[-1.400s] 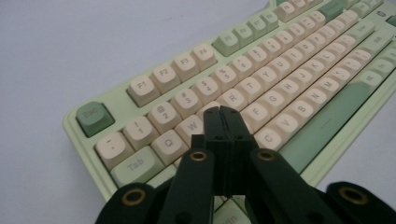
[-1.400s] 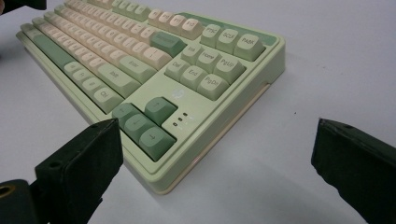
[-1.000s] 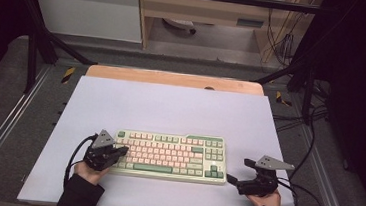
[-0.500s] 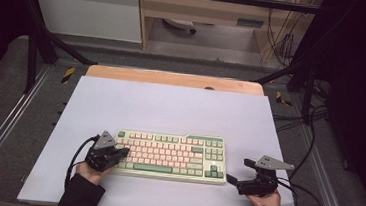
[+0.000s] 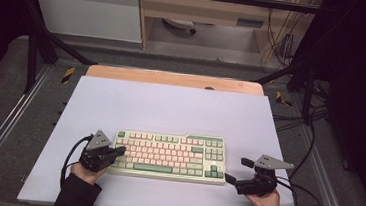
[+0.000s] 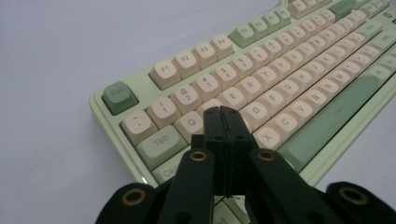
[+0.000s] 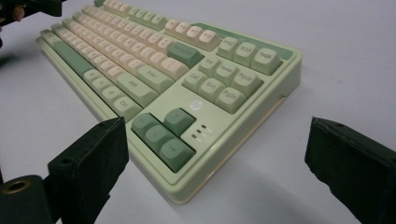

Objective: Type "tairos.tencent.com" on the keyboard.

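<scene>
Keyboard (image 5: 169, 156), green-cased with cream and green keys, is found lying flat on the white table (image 5: 170, 107), toward its near edge and roughly centred; its long side is set parallel to that edge. The left gripper (image 5: 120, 151) is held at the keyboard's left end, its jaws pressed together with nothing between them; in the left gripper view the joined tips (image 6: 221, 113) are seen over the letter keys, just past Q, though contact with a key cannot be confirmed. The right gripper (image 5: 238, 170) is held on the table just beside the keyboard's right end; its jaws stand wide apart and have just been closing slightly; the near right corner of the keyboard (image 7: 187, 191) is seen between them, untouched by either pad. A cable (image 5: 308, 194) is trailed across the table behind the right gripper; a wooden board edge (image 5: 173, 78) is noted along the table's far side.
</scene>
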The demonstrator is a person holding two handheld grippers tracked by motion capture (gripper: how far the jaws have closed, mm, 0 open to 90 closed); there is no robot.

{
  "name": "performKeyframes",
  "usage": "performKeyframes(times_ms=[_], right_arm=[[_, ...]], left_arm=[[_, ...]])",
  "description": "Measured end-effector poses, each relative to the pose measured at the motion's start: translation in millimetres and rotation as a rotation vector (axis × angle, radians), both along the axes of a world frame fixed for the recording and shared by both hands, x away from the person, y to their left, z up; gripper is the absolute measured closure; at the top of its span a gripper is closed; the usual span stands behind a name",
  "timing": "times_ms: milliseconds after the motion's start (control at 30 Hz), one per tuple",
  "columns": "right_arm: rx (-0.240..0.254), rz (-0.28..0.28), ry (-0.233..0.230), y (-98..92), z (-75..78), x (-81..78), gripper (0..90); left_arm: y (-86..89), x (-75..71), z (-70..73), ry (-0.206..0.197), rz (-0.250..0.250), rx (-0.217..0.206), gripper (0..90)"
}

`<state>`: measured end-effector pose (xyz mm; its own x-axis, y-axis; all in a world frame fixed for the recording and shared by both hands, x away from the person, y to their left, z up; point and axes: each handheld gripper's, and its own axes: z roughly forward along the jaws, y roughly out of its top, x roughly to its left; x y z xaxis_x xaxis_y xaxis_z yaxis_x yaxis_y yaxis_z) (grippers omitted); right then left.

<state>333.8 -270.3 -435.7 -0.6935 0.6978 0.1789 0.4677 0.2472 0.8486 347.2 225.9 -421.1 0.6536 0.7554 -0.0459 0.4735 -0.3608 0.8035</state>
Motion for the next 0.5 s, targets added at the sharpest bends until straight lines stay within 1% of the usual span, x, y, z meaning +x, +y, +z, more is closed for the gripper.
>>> performKeyframes(times_ms=[67, 133, 167, 233, 267, 333, 500], right_arm=[[-0.013, 0.003, -0.013, 4.4, 3.1, -0.8, 9.6], [-0.005, 0.013, -0.032, 11.9, 8.3, -1.6, 13.0], [-0.005, 0.013, -0.032, 11.9, 8.3, -1.6, 13.0], [-0.008, 0.019, -0.038, 17.9, 11.1, -1.3, 15.5], [-0.007, 0.025, -0.03, 21.0, 12.3, -1.0, 15.9], [-0.016, 0.029, -0.031, 27.3, 14.2, 0.2, 18.0], [-0.003, 0.066, -0.036, 43.7, 20.9, 3.4, 28.7]], left_arm=[[2.6, -0.7, -0.2, 0.0, 0.001, -0.003, 90.0], [5.2, -1.6, -0.5, -0.002, 0.001, -0.008, 90.0], [6.5, -2.2, -0.6, -0.002, -0.001, -0.01, 90.0], [8.8, -3.2, -1.3, -0.003, -0.003, -0.006, 90.0], [9.9, -3.6, -1.7, -0.003, -0.001, -0.007, 90.0], [12.4, -3.6, -2.0, 0.001, 0.0, -0.013, 90.0], [16.9, -4.3, -0.7, -0.006, 0.003, -0.027, 90.0]])
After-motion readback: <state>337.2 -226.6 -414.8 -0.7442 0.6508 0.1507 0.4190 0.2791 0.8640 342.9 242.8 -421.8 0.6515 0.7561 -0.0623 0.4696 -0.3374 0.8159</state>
